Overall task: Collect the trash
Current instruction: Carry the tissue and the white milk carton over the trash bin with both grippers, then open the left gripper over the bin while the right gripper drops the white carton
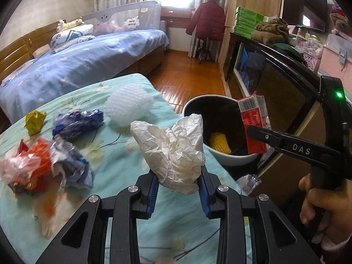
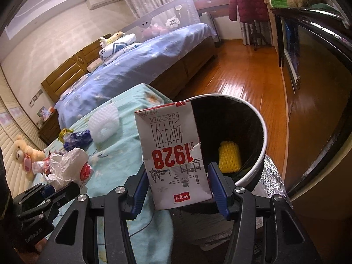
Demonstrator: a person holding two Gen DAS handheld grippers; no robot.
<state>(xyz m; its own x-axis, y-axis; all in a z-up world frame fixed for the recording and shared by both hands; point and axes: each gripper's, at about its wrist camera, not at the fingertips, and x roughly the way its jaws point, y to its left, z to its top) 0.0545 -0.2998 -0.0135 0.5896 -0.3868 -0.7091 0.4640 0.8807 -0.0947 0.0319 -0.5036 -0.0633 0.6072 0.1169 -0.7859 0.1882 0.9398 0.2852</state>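
Note:
My left gripper (image 1: pixel 178 187) is shut on a crumpled white paper (image 1: pixel 173 149) above the turquoise bedspread (image 1: pixel 123 160), left of the bin. My right gripper (image 2: pixel 179 189) is shut on a milk carton (image 2: pixel 173 154), held upside down at the near left rim of the white bin (image 2: pixel 263 132). The carton (image 1: pixel 254 123) also shows in the left wrist view over the bin (image 1: pixel 191 104). A yellow foam net (image 2: pixel 230 156) lies inside the bin. A white foam net (image 1: pixel 127 105), blue wrapper (image 1: pixel 77 121), yellow wrapper (image 1: pixel 35 120) and orange-and-plastic wrappers (image 1: pixel 35 165) lie on the bedspread.
A dark glass-fronted cabinet (image 1: pixel 275 81) stands right of the bin. A foil wrapper (image 1: pixel 248 180) lies on the floor by the bin. A bed with a blue cover (image 1: pixel 88 59) stands beyond, with wooden floor (image 1: pixel 189 77) between. A teddy bear (image 2: pixel 22 154) lies far left.

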